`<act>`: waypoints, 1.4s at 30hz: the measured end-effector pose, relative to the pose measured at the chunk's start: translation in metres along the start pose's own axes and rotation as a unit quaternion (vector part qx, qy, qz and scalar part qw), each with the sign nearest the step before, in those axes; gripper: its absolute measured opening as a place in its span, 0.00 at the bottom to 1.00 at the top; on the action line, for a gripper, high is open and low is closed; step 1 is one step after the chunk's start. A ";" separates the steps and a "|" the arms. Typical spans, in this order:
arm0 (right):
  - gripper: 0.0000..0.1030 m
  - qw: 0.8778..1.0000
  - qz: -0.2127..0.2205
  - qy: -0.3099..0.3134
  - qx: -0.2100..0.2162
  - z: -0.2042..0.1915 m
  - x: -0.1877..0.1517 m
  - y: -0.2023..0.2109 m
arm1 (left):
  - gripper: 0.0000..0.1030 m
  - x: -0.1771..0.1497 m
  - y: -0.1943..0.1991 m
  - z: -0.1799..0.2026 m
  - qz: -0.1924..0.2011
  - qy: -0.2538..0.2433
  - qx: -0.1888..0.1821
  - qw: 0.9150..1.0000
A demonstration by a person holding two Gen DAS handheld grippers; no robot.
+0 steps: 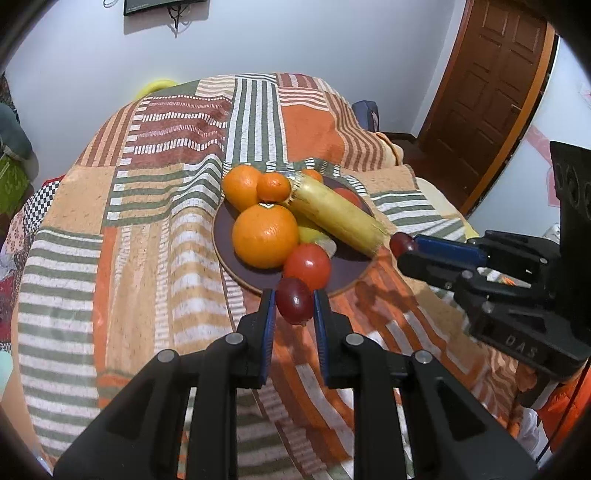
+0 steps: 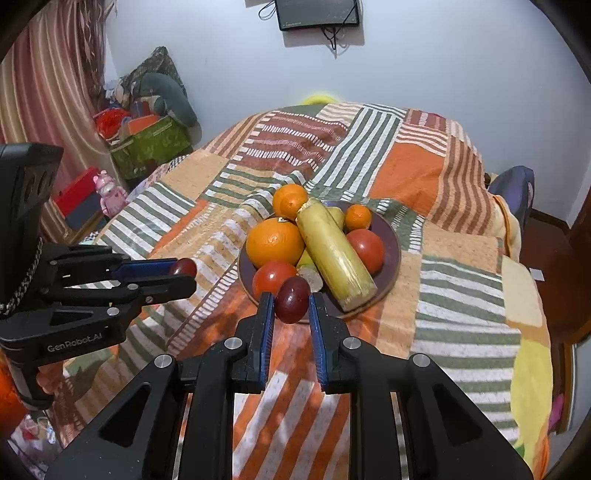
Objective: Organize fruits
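A dark round plate [image 1: 351, 273] [image 2: 391, 236] on the striped blanket holds oranges [image 1: 265, 235] [image 2: 275, 242], tomatoes [image 1: 307, 266] [image 2: 365, 245], a small mandarin [image 2: 357, 217] and a long yellow stalk [image 1: 334, 213] [image 2: 334, 253]. My left gripper [image 1: 294, 301] is shut on a dark red grape [image 1: 294, 304] just in front of the plate's near rim; it also shows in the right wrist view [image 2: 183, 275]. My right gripper [image 2: 291, 301] is shut on another dark red grape [image 2: 293, 299], near the plate's front edge; it shows in the left wrist view [image 1: 402, 251].
The striped patchwork blanket [image 1: 155, 221] [image 2: 461, 258] covers a bed. A wooden door [image 1: 491, 85] stands at the right. Boxes and clutter [image 2: 147, 140] sit by the curtain at the left. A dark screen [image 2: 317, 13] hangs on the wall.
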State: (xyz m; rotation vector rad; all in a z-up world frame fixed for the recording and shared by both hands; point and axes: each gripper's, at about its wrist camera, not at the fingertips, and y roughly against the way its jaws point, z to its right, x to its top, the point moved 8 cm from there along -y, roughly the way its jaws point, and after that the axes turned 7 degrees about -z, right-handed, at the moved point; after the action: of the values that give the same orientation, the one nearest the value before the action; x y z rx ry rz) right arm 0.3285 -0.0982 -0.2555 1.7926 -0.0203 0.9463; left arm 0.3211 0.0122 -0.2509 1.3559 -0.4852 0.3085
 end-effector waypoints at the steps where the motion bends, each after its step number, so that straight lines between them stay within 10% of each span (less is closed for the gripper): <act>1: 0.17 1.000 -0.003 0.001 0.000 0.001 0.001 -0.004 | 0.19 0.002 -0.003 -0.002 -0.001 0.001 0.000 1.000; 20: 0.17 0.998 -0.060 0.007 0.004 0.009 -0.008 -0.062 | 0.19 0.011 -0.075 -0.029 -0.047 0.020 0.003 0.999; 26: 0.27 0.997 -0.078 0.005 0.009 0.008 -0.012 -0.067 | 0.33 0.010 -0.072 -0.030 -0.046 0.022 0.014 0.999; 32: 0.30 0.999 -0.044 0.007 0.001 0.007 -0.002 -0.040 | 0.33 0.012 -0.039 -0.028 -0.019 0.026 0.014 0.999; 42: 0.30 0.994 0.107 -0.009 -0.015 -0.006 0.031 0.098 | 0.33 0.025 0.116 0.008 0.139 0.011 0.035 0.990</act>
State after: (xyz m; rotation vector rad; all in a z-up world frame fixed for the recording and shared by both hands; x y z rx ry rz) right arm 0.3041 -0.1243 -0.1594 1.7962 -0.2416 1.0755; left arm 0.2857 0.0251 -0.1379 1.3507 -0.6515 0.5741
